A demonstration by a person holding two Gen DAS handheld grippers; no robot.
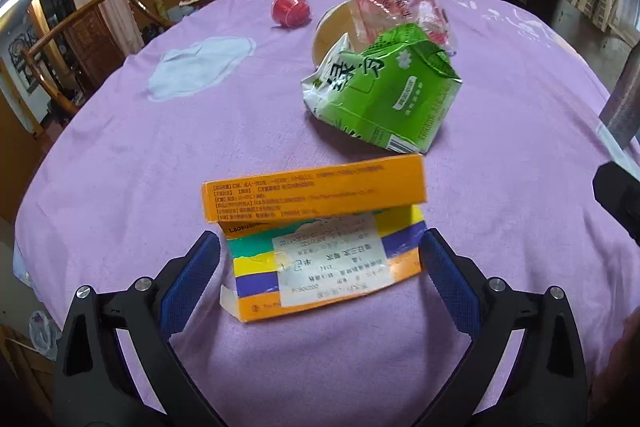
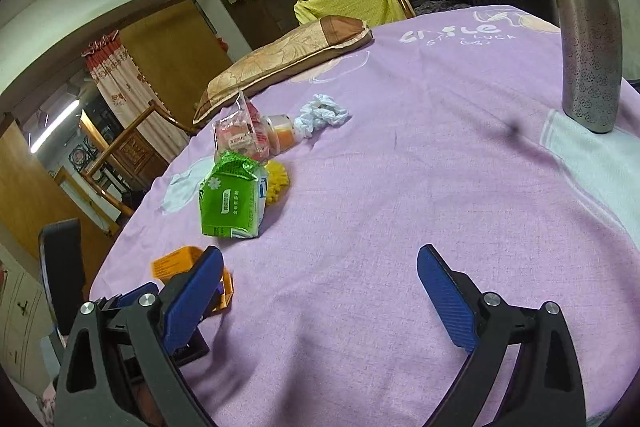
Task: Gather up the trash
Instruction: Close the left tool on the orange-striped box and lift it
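An orange medicine box (image 1: 316, 231) with a white label lies on the purple cloth, between the open fingers of my left gripper (image 1: 320, 259), which do not touch it. It also shows in the right wrist view (image 2: 180, 261), partly behind my fingers. Beyond it lie a crushed green carton (image 1: 384, 95), a clear red-printed wrapper (image 1: 396, 11) over a paper bowl (image 1: 336, 27), and a red ball-like object (image 1: 291, 11). My right gripper (image 2: 320, 275) is open and empty above bare cloth. A white crumpled tissue (image 2: 322, 115) and a yellow wrapper (image 2: 278, 181) lie further back.
A tall metal flask (image 2: 588, 39) stands on a white towel (image 2: 600, 167) at the right. A patterned pillow (image 2: 288, 57) lies at the table's far edge. Wooden chairs (image 1: 72, 39) stand off the left edge. The purple cloth (image 2: 400, 187) covers a round table.
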